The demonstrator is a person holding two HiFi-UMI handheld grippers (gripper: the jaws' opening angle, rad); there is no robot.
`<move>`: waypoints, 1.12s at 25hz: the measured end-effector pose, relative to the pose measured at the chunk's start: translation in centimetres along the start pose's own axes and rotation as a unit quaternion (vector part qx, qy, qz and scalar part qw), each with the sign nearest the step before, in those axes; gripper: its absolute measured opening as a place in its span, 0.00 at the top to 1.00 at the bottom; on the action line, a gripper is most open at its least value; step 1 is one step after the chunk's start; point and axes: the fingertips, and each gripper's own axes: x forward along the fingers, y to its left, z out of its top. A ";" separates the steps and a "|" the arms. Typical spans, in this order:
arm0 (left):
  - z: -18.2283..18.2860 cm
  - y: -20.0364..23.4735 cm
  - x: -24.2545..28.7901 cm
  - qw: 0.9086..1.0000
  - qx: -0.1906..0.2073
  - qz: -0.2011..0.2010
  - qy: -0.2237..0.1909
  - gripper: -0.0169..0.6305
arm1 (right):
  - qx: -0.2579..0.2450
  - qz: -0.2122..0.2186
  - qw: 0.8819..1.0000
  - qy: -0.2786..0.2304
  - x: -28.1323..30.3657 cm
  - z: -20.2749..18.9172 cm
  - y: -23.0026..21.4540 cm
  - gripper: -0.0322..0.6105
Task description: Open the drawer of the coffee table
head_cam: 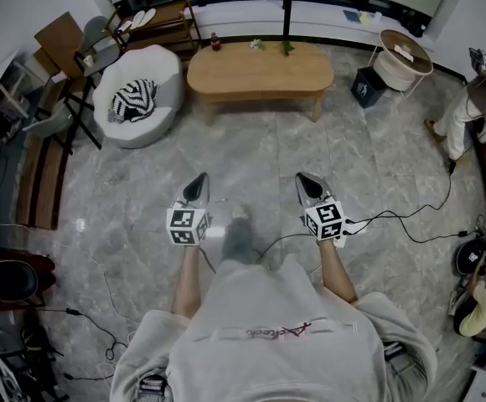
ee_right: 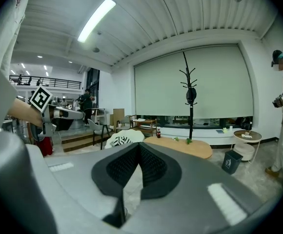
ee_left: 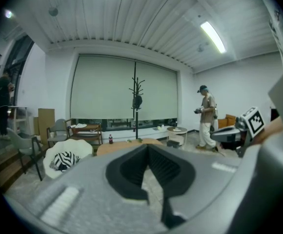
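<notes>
The oval wooden coffee table (head_cam: 260,69) stands across the marble floor, well ahead of both grippers; from here I cannot make out its drawer. It also shows over the jaws as a coffee table (ee_left: 117,147) in the left gripper view and a coffee table (ee_right: 189,146) in the right gripper view. My left gripper (head_cam: 200,177) and right gripper (head_cam: 302,177) are held side by side at waist height, pointing toward the table. Both are shut with nothing between the pads, as seen on the left gripper (ee_left: 146,148) and right gripper (ee_right: 140,146).
A white beanbag (head_cam: 138,95) with a striped cushion sits left of the table. A dark bin (head_cam: 367,86) and a round side table (head_cam: 404,57) stand to its right. A coat stand pole (head_cam: 286,7) rises behind it. A person (head_cam: 469,111) stands far right; cables (head_cam: 411,218) cross the floor.
</notes>
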 end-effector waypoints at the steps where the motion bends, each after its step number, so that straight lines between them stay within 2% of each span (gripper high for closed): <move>1: 0.0 0.1 0.3 1.000 -0.001 -0.002 0.000 0.98 | -0.001 -0.001 1.000 0.000 0.2 0.1 -0.2 0.94; 6: -0.2 0.8 2.8 1.000 -0.002 -0.012 0.004 0.98 | 0.001 -0.012 1.000 0.003 1.7 -0.1 -1.7 0.94; 14: -0.5 5.0 8.7 1.000 -0.016 -0.019 0.006 0.98 | -0.006 -0.011 1.000 0.019 7.7 0.2 -3.9 0.94; 20: 0.7 8.9 14.5 0.999 -0.035 -0.031 0.003 0.98 | -0.019 -0.021 0.999 0.028 13.7 2.8 -6.6 0.94; 28: 3.7 14.7 21.9 0.998 -0.040 -0.043 -0.006 0.98 | -0.028 -0.030 0.999 0.029 21.9 6.5 -9.7 0.94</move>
